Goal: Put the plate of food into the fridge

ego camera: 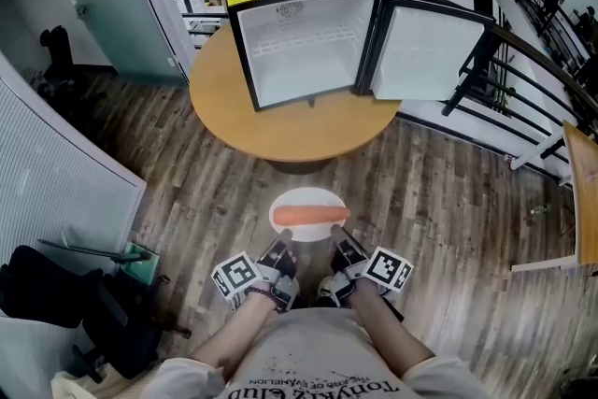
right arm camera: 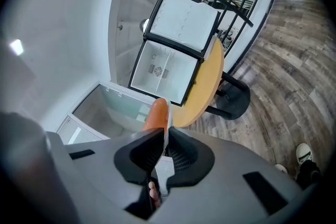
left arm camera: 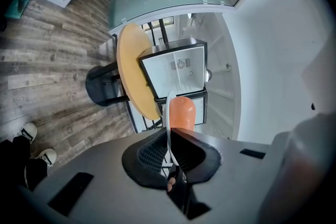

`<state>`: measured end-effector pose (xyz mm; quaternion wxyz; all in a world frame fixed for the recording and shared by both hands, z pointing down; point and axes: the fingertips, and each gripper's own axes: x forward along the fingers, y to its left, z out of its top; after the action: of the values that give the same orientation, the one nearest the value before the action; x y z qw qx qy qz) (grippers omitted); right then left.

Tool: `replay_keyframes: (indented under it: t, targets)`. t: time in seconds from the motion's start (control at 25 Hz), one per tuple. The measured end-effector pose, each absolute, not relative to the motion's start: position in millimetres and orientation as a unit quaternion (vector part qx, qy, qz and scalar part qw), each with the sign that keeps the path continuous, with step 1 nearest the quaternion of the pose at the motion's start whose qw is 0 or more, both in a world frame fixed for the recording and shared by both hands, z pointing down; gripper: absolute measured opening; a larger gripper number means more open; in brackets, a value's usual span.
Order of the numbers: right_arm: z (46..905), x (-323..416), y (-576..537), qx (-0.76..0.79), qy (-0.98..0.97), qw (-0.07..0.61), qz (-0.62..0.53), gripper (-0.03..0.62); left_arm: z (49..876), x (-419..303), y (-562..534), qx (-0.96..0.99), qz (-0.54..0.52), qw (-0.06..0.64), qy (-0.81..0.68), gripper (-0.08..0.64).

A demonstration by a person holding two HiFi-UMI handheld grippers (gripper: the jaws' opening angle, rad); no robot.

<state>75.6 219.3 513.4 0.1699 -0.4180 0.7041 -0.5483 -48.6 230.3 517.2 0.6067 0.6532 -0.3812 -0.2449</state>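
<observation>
A white plate (ego camera: 308, 202) carrying an orange sausage-like food (ego camera: 311, 217) hangs in front of me above the wood floor. My left gripper (ego camera: 283, 249) is shut on the plate's near left rim, and my right gripper (ego camera: 339, 247) is shut on its near right rim. The left gripper view shows the plate edge (left arm camera: 168, 113) clamped between the jaws, food (left arm camera: 181, 112) beyond. The right gripper view has the plate rim (right arm camera: 166, 126) beside the food (right arm camera: 156, 115). The black mini fridge (ego camera: 297, 19) stands on a round wooden table (ego camera: 280, 119), door (ego camera: 431, 56) swung open to the right, white interior (ego camera: 304, 47) showing.
A black railing (ego camera: 509, 79) runs along the right. A black chair (ego camera: 65, 299) and a green box (ego camera: 140, 263) sit at the lower left. A white panel (ego camera: 56, 182) stands on the left. Another wooden table edge (ego camera: 581, 192) is at the far right.
</observation>
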Motion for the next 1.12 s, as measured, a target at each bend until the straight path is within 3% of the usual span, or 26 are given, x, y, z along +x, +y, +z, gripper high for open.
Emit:
replay_keyframes:
  t: [0.56,1.12]
  targets:
    - [514,33,216,-0.432,0.695,0.185,-0.544,0.044,520,-90,223,0.661,-0.228,0.616,-0.364,0.037]
    - [520,37,167,-0.433,0.691,0.186,-0.548,0.044,527,-86,173,0.662,-0.228,0.616,-0.361,0.037]
